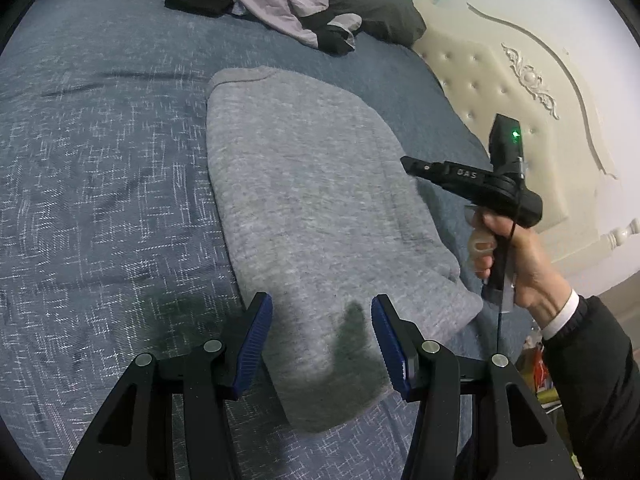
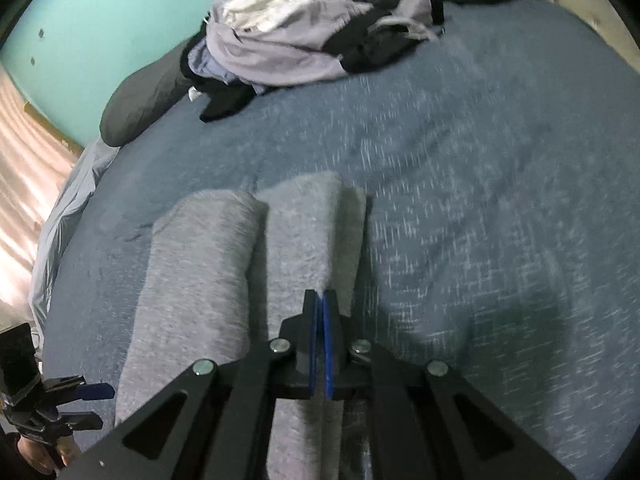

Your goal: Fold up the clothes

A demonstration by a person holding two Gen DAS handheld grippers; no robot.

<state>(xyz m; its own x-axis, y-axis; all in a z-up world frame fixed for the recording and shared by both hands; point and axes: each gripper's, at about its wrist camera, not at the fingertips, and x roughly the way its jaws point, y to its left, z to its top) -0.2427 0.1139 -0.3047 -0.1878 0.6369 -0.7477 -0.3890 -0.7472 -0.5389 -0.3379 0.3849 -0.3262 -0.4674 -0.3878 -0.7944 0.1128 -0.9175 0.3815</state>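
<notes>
Grey knitted sweater [image 1: 304, 208], folded long on the blue bedspread [image 1: 100, 160], awaits its crosswise fold: left gripper [image 1: 322, 340] hovers half-open above its near end, right gripper [image 2: 320, 320] shut empty.

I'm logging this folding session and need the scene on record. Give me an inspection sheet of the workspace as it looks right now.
Surface: bed with a blue woven bedspread, mostly smooth.
Job's things: grey sweater lying lengthwise, sides folded in; in the right wrist view two folded panels lie side by side.
Clutter: pile of unfolded clothes, lilac, white and black, at the far end against a dark pillow.
Grippers: left gripper open above the sweater's near end; right gripper shut, nothing visibly between its pads, held over the sweater's right side.
Cables: a thin black cable hangs from the right gripper.
Surroundings: cream tufted headboard, teal wall.
</notes>
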